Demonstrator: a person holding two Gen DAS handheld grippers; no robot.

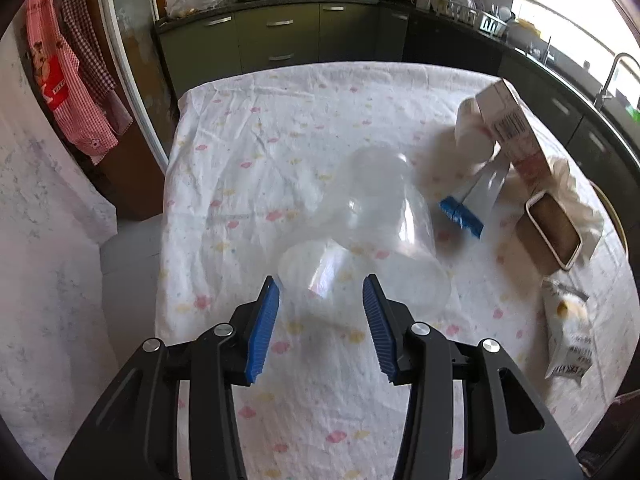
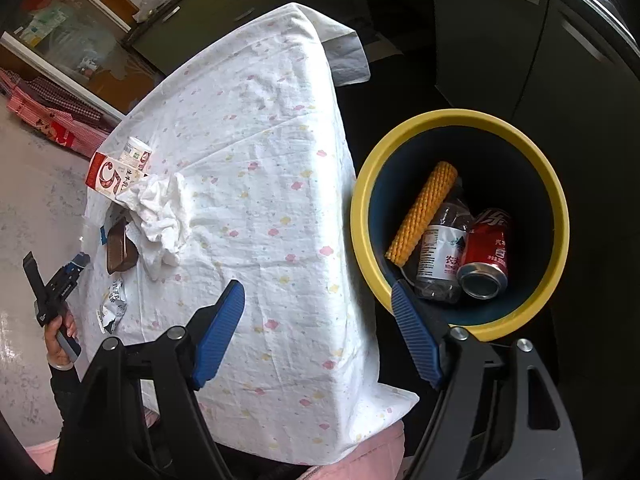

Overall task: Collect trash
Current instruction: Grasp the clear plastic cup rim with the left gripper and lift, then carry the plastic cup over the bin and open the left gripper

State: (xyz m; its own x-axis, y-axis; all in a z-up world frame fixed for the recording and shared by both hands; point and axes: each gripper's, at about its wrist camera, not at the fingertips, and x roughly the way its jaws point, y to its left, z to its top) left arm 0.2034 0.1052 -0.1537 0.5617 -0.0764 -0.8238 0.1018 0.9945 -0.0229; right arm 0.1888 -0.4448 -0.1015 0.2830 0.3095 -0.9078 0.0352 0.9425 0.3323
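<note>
Left tool (image 1: 320,296), ribbed blue pads parted, straddles a clear plastic cup (image 1: 360,248) without pressing; right tool (image 2: 316,300) gapes empty.

Large "5" on red milk carton (image 2: 107,176); "农夫" on bottle (image 2: 442,250) label.

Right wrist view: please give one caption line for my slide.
Open right gripper hovers between clothed table and yellow-rimmed bin holding corn cob, bottle, can.
</note>
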